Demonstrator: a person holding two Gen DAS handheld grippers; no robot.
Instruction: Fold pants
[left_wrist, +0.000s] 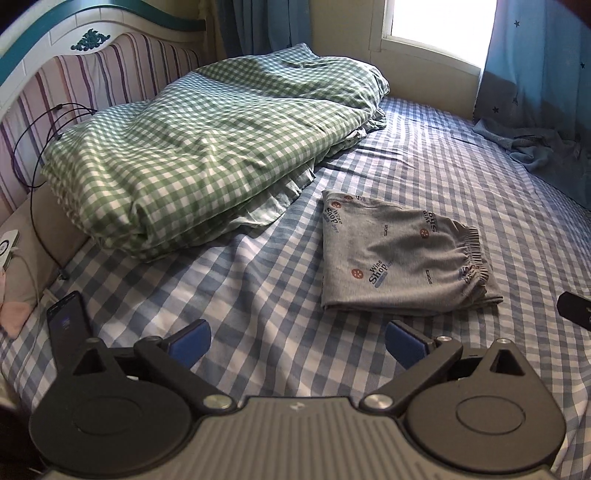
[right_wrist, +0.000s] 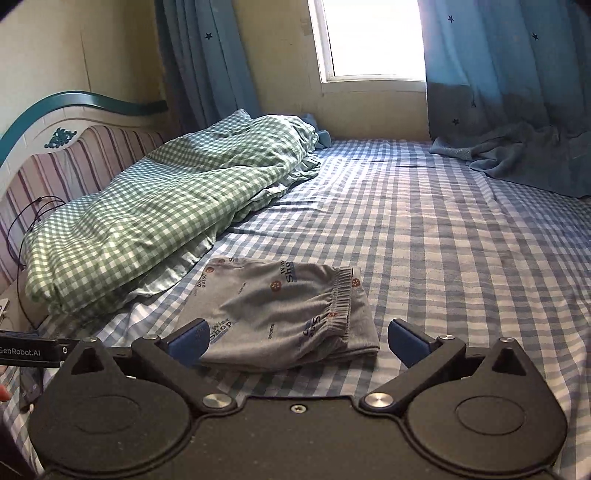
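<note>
Grey printed pants (left_wrist: 402, 258) lie folded into a compact rectangle on the blue checked bed sheet (left_wrist: 258, 295), the elastic waistband on their right side. My left gripper (left_wrist: 297, 345) hovers in front of them, open, with only sheet showing between its blue pads. In the right wrist view the same pants (right_wrist: 284, 317) lie just beyond my right gripper (right_wrist: 297, 343), which is open and not touching the cloth. The tip of the right gripper (left_wrist: 574, 309) pokes in at the right edge of the left wrist view.
A rolled green checked duvet (left_wrist: 192, 147) lies along the striped headboard (left_wrist: 74, 85) on the left. A dark phone (left_wrist: 68, 325) and cables rest at the bed's left edge. Blue cloth (right_wrist: 517, 155) is heaped under the curtain by the window.
</note>
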